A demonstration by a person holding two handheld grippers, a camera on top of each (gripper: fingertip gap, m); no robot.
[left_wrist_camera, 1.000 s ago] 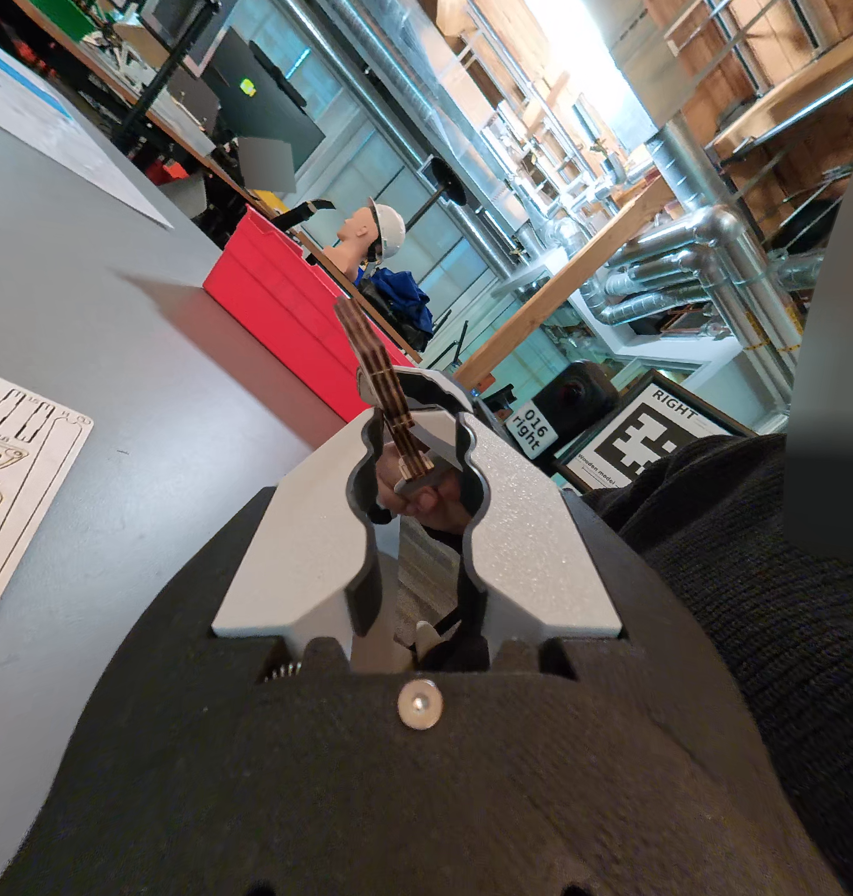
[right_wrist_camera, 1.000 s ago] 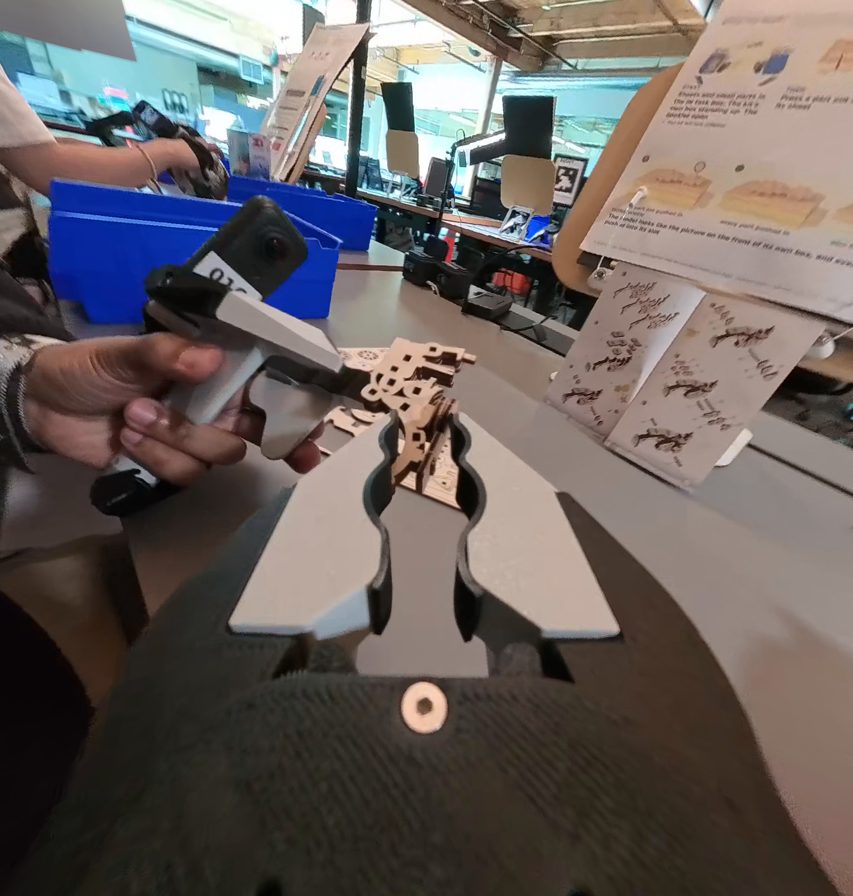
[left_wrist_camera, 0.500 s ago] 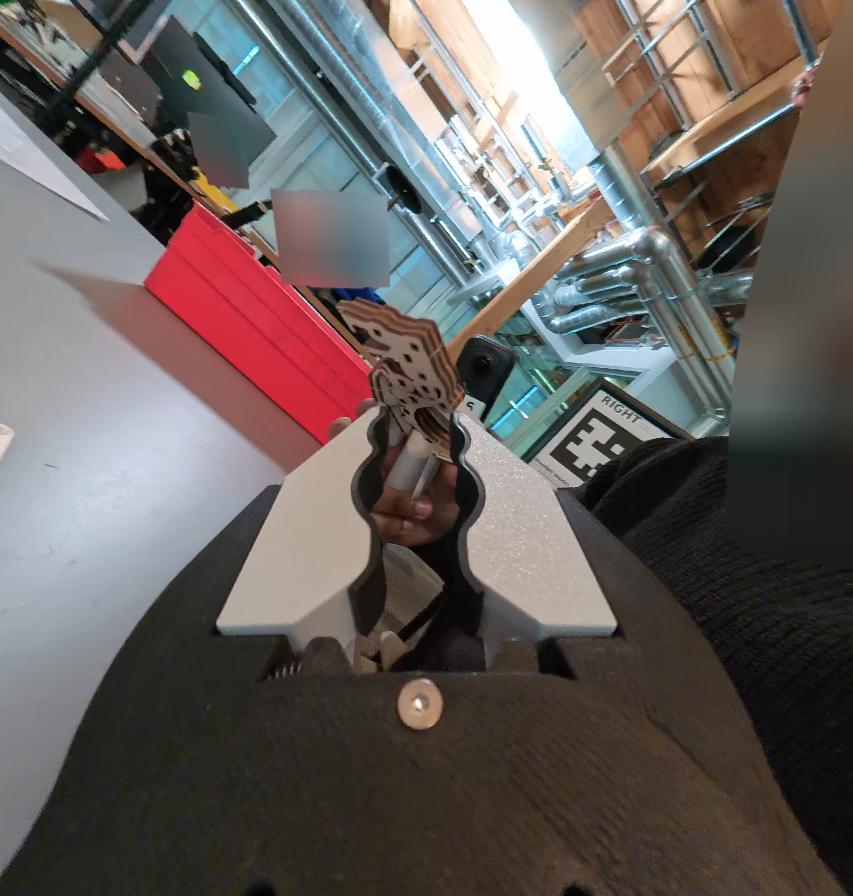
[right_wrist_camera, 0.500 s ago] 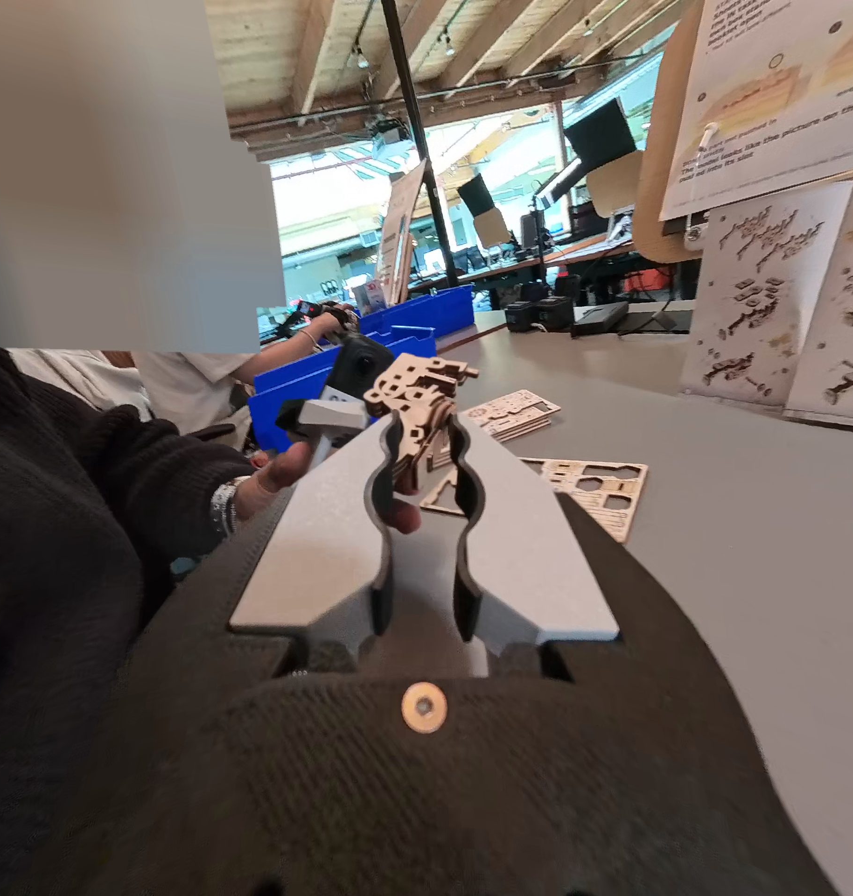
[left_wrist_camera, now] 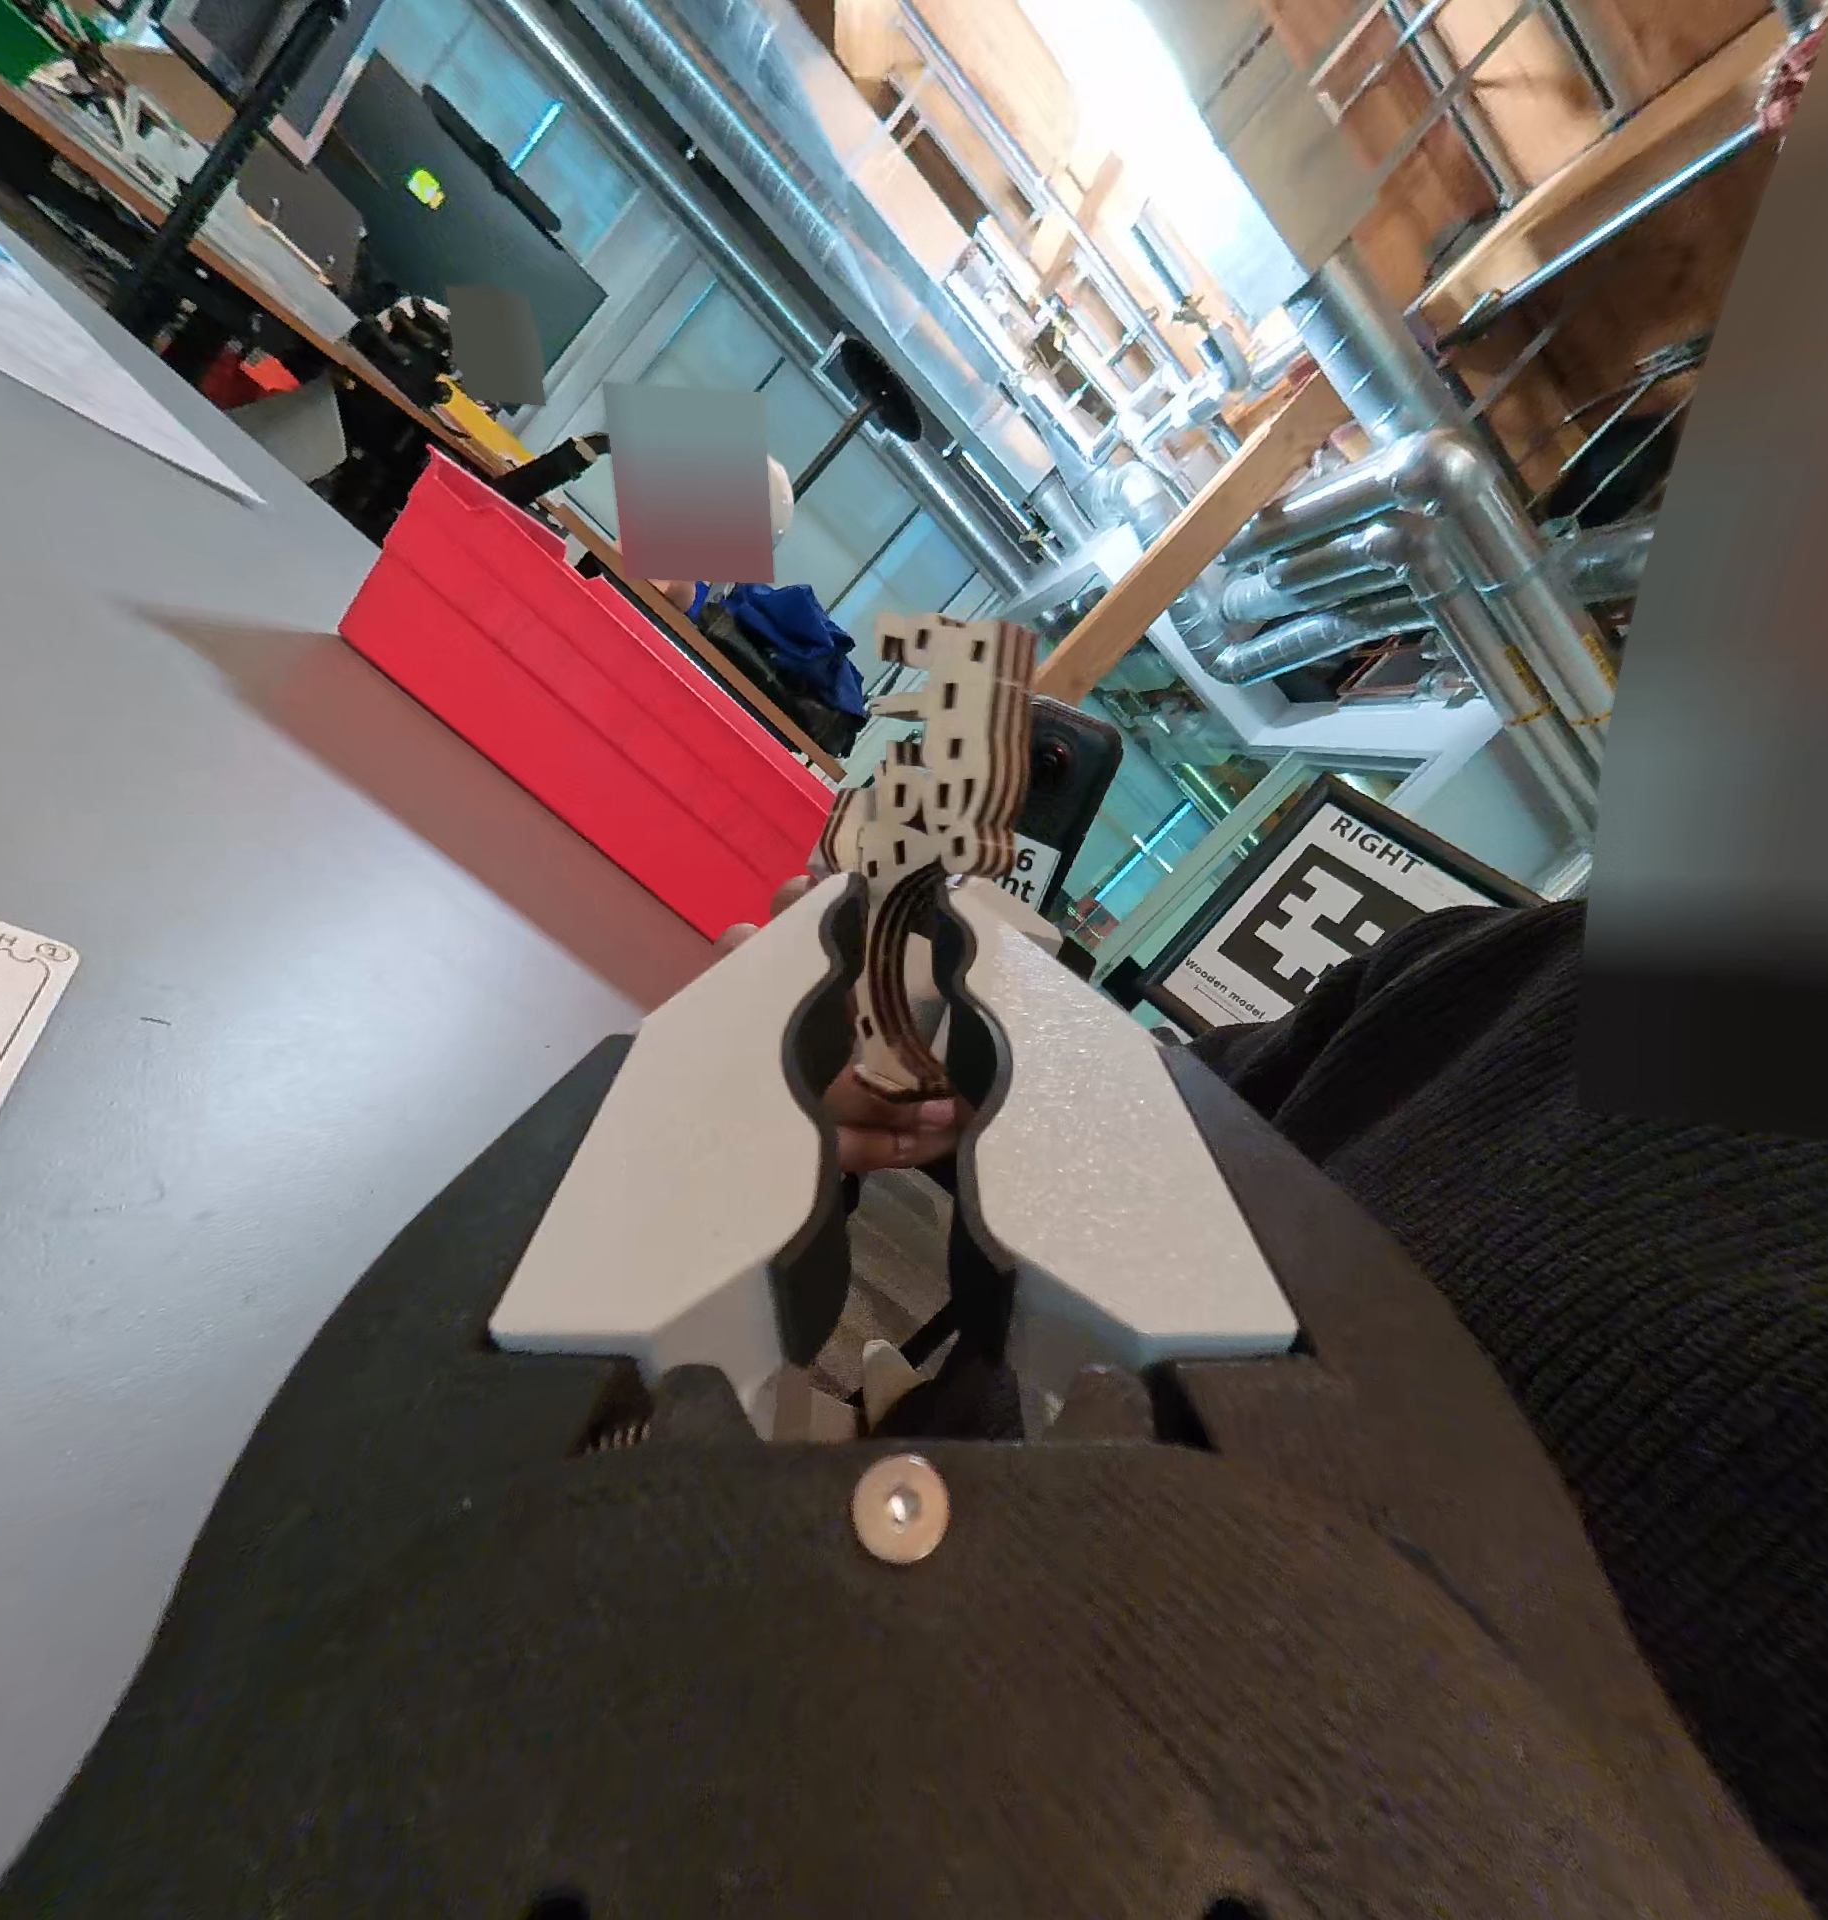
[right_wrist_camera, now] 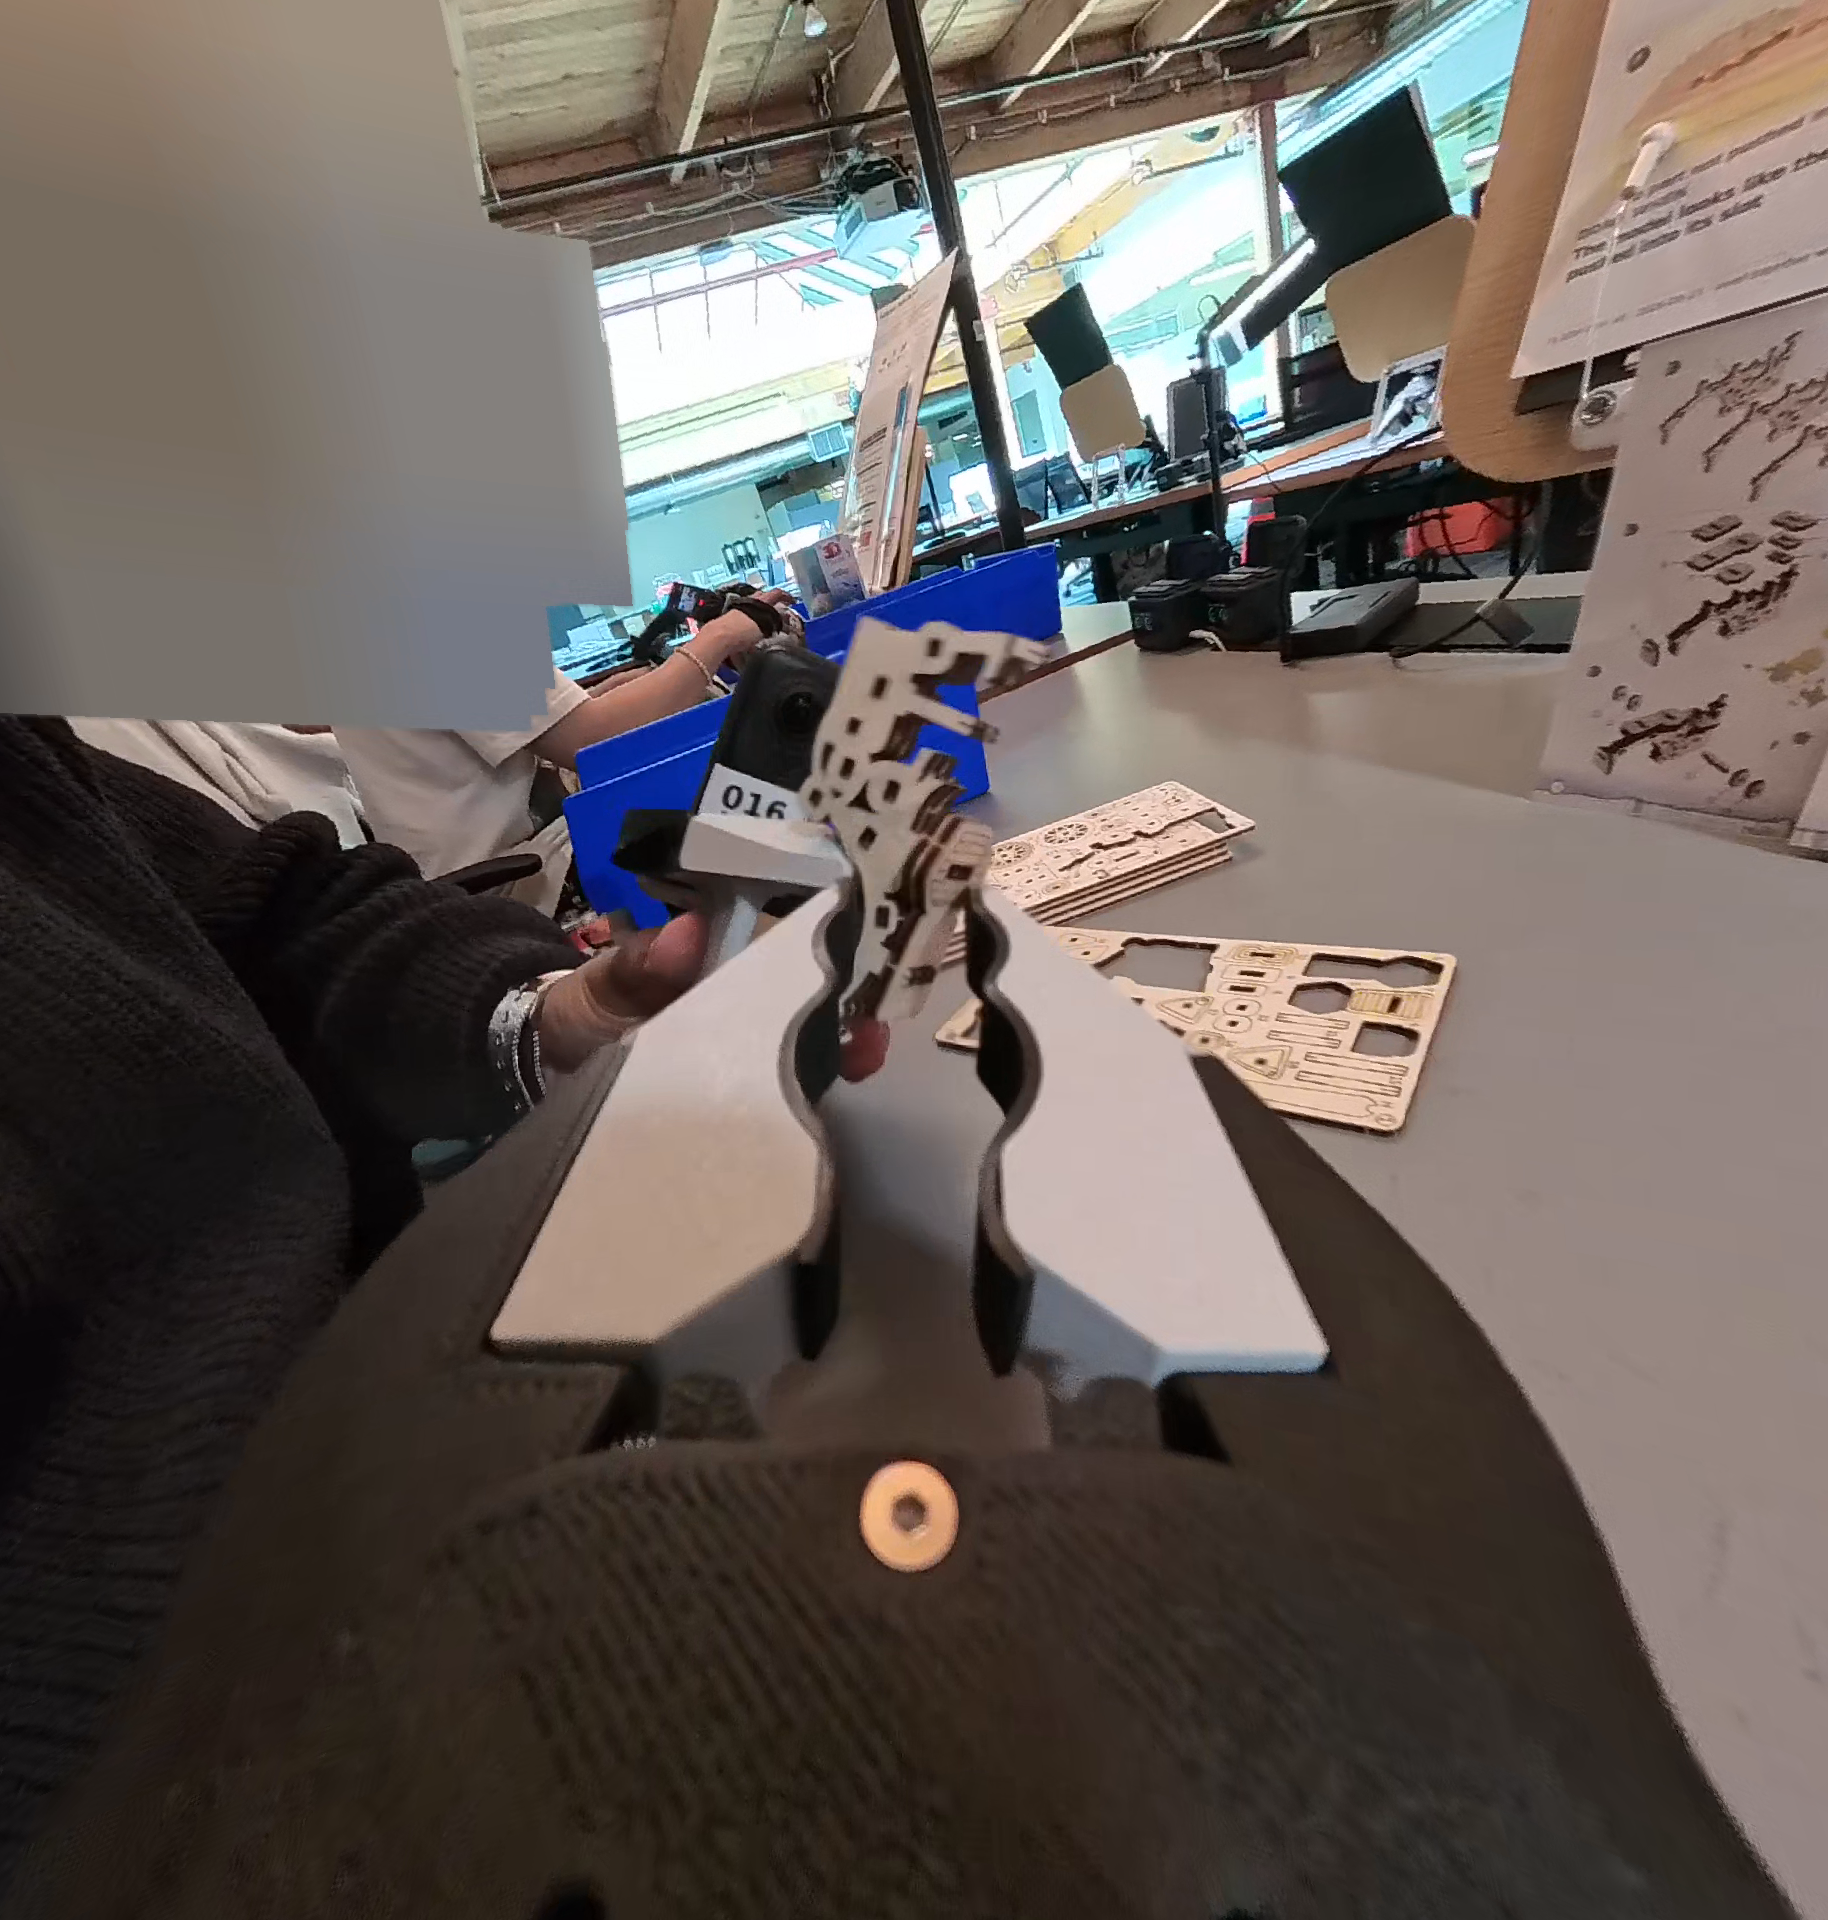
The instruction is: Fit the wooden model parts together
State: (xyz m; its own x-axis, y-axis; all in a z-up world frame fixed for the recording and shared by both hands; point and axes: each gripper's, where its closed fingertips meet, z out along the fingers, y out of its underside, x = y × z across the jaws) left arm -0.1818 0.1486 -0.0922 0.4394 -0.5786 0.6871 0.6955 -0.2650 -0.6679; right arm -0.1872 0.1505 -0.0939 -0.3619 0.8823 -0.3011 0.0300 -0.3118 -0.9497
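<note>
Above the grey desk (right_wrist_camera: pixel 1512 1039), both your tongs, left (left_wrist_camera: pixel 897 914) and right (right_wrist_camera: pixel 905 914), pinch one wooden model (right_wrist_camera: pixel 894 831); next, seat a loose part.

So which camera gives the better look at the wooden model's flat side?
The right wrist view: the wooden model faces it nearly broadside, cutouts plain. The left wrist view shows the wooden model more edge-on, its layered edges toward the camera, base hidden between the left gripper fingers.
</note>
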